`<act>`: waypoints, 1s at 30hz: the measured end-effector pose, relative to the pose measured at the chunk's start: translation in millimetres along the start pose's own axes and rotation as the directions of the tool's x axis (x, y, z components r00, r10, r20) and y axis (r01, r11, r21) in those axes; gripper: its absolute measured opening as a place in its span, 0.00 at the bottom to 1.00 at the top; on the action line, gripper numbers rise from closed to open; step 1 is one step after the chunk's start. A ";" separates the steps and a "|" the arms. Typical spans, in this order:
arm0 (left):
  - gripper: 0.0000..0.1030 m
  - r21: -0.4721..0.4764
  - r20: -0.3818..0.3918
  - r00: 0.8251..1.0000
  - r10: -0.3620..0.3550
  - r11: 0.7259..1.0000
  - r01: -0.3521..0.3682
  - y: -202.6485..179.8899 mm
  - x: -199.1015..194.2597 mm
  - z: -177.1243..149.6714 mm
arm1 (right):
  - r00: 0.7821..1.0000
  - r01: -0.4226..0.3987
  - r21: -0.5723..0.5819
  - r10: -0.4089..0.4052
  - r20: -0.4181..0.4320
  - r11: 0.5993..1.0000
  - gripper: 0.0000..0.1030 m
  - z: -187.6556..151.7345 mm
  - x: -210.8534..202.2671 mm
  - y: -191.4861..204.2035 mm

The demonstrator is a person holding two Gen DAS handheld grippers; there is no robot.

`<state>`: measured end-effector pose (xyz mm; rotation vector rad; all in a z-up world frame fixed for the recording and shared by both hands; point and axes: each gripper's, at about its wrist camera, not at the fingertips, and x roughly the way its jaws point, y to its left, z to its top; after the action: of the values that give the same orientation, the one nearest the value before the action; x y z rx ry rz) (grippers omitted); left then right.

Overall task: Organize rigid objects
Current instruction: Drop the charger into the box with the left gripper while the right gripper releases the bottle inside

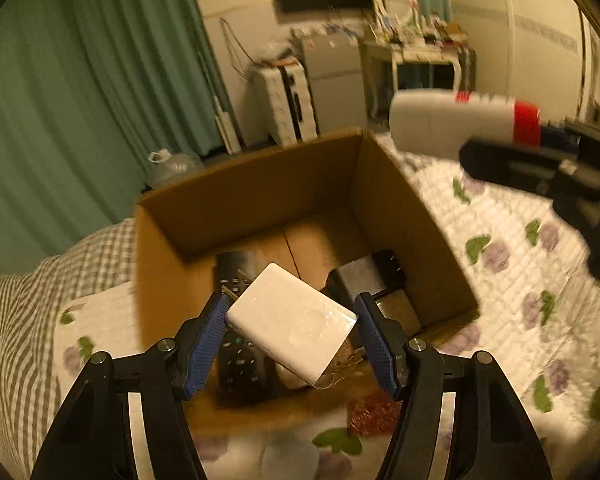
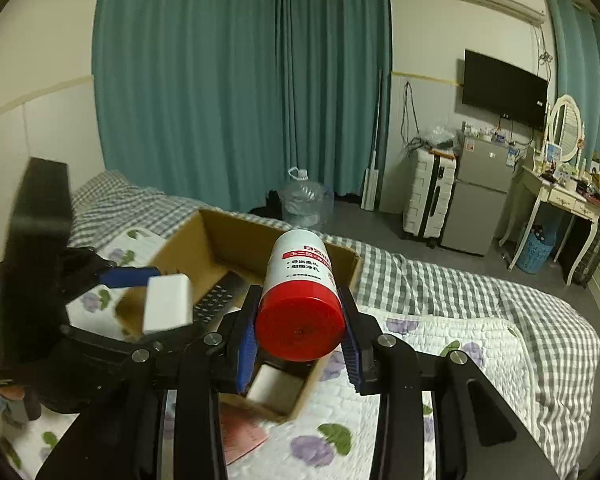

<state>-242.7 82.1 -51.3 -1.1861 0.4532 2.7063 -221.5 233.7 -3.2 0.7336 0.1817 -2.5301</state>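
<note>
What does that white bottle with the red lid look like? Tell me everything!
The white bottle is a round, plastic-looking tub with a shiny red lid and a red band of Chinese writing. Lid on, it lies tipped on its side, lid toward the camera, squeezed between the right gripper fingers, up in the air over the cardboard box.

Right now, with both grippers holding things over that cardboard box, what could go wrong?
1. The white rectangular block sits skewed between the left gripper pads, seemingly caught only by its corners, so it may slip and fall onto the black remote control below.
2. The white bottle with a red cap lies sideways in the right gripper, held near the cap; it could tip out before reaching the brown cardboard box.
</note>
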 end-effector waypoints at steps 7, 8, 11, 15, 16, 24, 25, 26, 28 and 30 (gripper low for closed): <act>0.66 0.006 -0.029 0.998 0.057 0.998 -0.057 -9.0 32.6 2.5 | 0.999 -0.008 0.027 0.010 -0.052 1.000 0.34 -15.6 27.4 -11.2; 0.66 -0.003 -0.021 0.998 0.062 0.998 -0.062 -7.9 30.6 3.5 | 0.999 -0.007 0.027 0.009 -0.052 1.000 0.34 -16.1 26.6 -11.4; 0.66 -0.040 -0.022 0.998 0.062 0.997 -0.063 -0.6 18.2 5.2 | 0.999 -0.004 0.033 0.005 -0.049 0.999 0.34 -15.9 24.4 -12.8; 0.67 -0.077 0.011 0.996 0.091 0.993 -0.089 19.2 -6.5 7.4 | 0.998 -0.018 0.039 0.020 -0.051 0.999 0.34 -14.2 25.6 -11.9; 0.67 -0.101 0.016 0.996 0.089 0.991 -0.087 26.4 -14.0 6.4 | 0.998 -0.032 0.036 0.034 -0.052 0.999 0.34 -11.6 28.5 -11.1; 0.67 -0.176 0.004 0.992 0.127 0.976 -0.125 48.2 -14.2 -2.9 | 0.983 -0.126 -0.006 0.124 -0.136 0.992 0.35 -1.4 91.8 -0.9; 0.67 -0.179 0.000 0.992 0.130 0.975 -0.128 49.6 -9.9 -3.2 | 0.982 -0.133 -0.020 0.129 -0.138 0.991 0.35 -1.0 98.0 2.6; 0.67 -0.182 -0.001 0.991 0.131 0.975 -0.129 50.4 -6.7 -3.1 | 0.982 -0.134 -0.033 0.128 -0.137 0.990 0.35 -1.0 101.4 5.3; 0.67 -0.184 -0.005 0.991 0.132 0.974 -0.131 51.2 0.4 -3.2 | 0.986 -0.115 -0.050 0.108 -0.127 0.992 0.35 -0.2 109.7 7.8; 0.67 -0.172 -0.009 0.991 0.131 0.976 -0.130 50.2 6.0 -3.4 | 0.988 -0.083 -0.043 0.077 -0.134 0.996 0.35 -0.2 116.5 5.6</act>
<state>-257.4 33.8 -47.2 -1.2352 0.3117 2.9105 -304.0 179.4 -65.4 0.8719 0.2523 -2.3942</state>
